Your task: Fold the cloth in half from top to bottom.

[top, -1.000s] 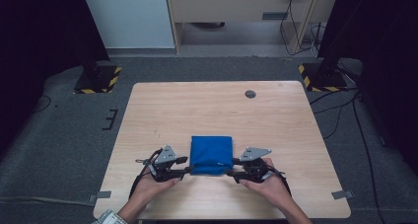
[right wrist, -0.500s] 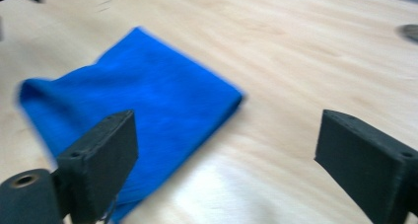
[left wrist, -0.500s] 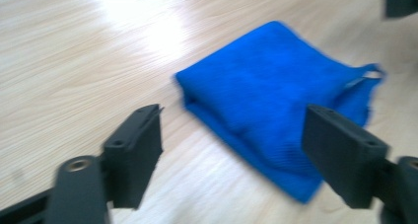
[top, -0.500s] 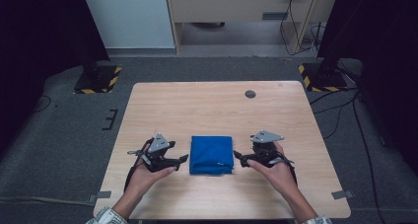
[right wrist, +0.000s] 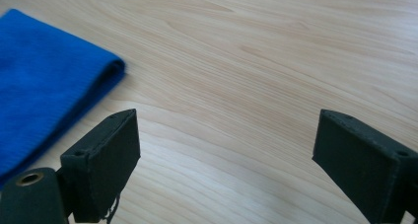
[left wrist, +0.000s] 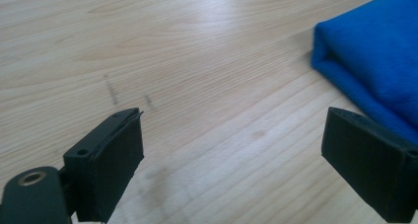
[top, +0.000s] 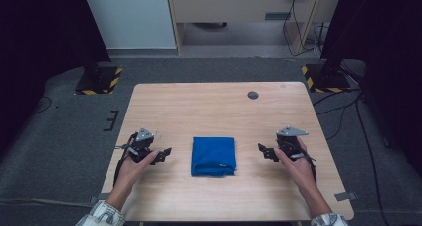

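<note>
Wooden table (top: 199,106) under us, dark floor around it. We are holding the left gripper (top: 164,155) and the right gripper (top: 264,153) on either side of a folded blue cloth (top: 213,156), near it but apart. Both sets of jaws have just been opening and are standing wide, nothing between them. The cloth is lying flat at the table's near middle, its slightly longer side running away from us. We are judging it soft, light and floppy; best pinched at an edge or corner.
</note>
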